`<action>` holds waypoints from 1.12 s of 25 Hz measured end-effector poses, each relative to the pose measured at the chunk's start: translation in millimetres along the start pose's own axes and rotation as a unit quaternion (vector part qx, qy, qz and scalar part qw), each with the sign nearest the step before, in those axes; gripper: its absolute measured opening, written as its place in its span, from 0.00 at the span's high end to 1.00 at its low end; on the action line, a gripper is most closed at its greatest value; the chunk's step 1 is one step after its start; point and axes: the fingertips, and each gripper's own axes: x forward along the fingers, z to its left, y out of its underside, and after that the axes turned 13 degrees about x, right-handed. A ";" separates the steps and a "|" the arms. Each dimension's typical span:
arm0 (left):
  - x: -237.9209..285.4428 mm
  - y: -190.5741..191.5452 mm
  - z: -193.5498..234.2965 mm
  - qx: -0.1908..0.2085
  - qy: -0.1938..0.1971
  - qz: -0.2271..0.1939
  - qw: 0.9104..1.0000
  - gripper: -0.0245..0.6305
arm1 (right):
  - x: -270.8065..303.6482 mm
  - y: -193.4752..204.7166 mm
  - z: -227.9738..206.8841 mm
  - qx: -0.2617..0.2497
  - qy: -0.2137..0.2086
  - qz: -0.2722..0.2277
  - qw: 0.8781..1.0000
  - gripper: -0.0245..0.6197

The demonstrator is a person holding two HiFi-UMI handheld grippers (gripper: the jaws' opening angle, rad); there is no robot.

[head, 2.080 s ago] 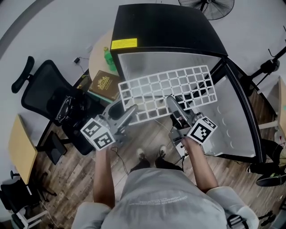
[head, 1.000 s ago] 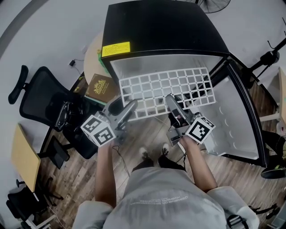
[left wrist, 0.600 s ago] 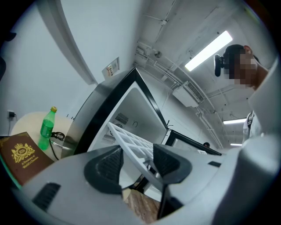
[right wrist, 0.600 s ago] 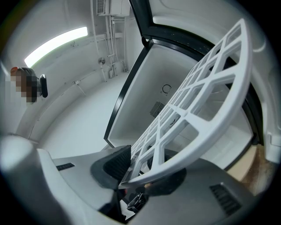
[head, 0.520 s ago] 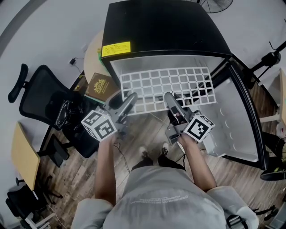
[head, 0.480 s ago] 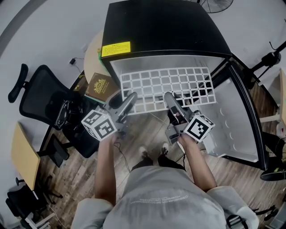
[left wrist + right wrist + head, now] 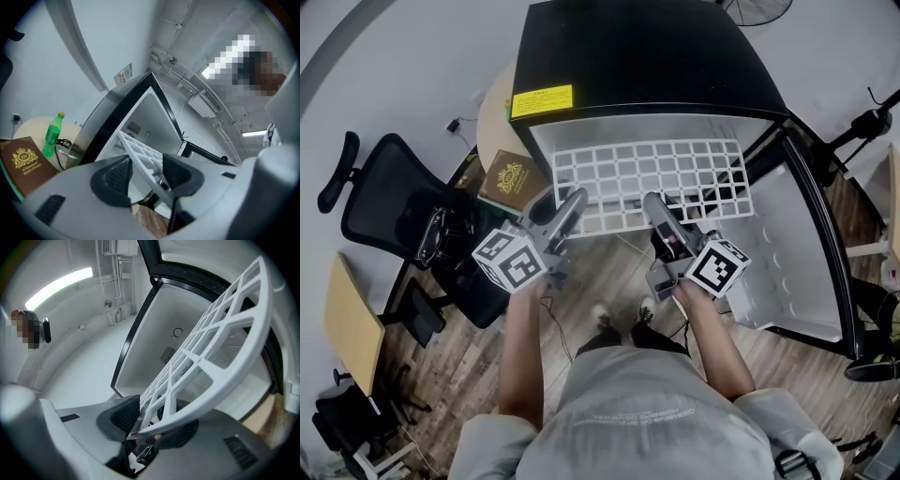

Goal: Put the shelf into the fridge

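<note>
Right tool [image 7: 652,204] on shelf [image 7: 649,172] edge

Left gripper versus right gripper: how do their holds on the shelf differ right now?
The right gripper has its jaws clamped on the front edge of the shelf. The left gripper has its jaws apart around that edge, with a gap at one pad, though they have just been closing. The left gripper sits near the shelf's left end, the right gripper nearer its middle. Both point level into the open fridge.
</note>
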 end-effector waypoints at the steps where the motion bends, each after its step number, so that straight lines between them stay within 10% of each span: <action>1: -0.1 -0.1 0.0 0.000 -0.001 0.000 1.000 0.67 | 0.0 0.1 0.5 0.000 -0.001 0.000 1.000 0.79; 28: 7.8 0.7 2.8 -0.057 0.006 0.004 0.998 0.72 | 3.4 0.4 1.2 0.023 0.004 0.003 1.000 0.80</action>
